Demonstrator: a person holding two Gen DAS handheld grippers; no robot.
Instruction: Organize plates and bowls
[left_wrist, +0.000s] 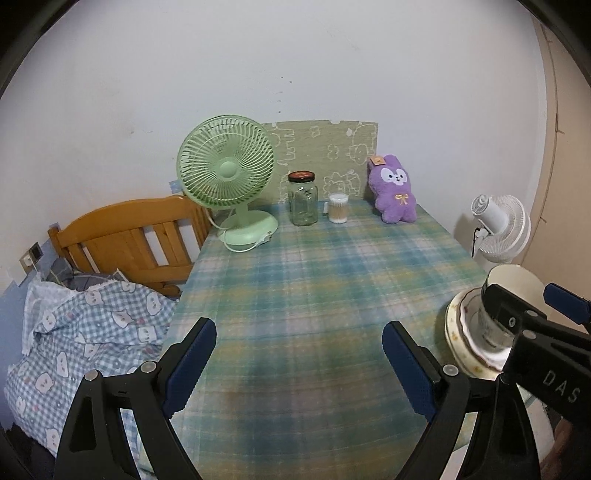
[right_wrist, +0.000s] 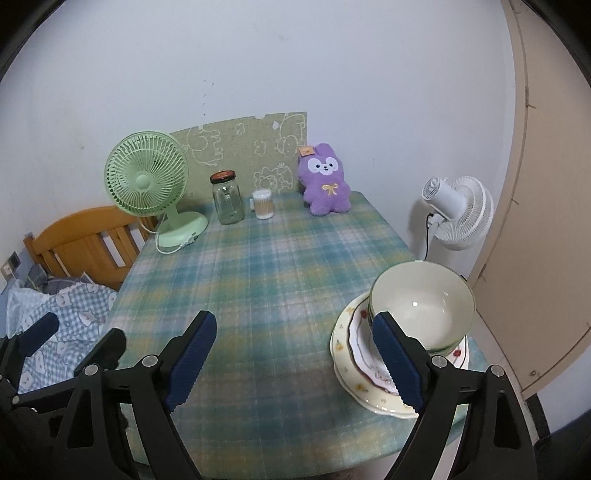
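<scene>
only "das" reads on the right hand-held gripper (left_wrist: 524, 295), both hand-held grippers released, grasping nothing.

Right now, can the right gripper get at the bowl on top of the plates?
Probably yes. The right gripper has its jaws open and empty, and the bowl sits uncovered on the plates just beside its right jaw, with nothing between.
</scene>
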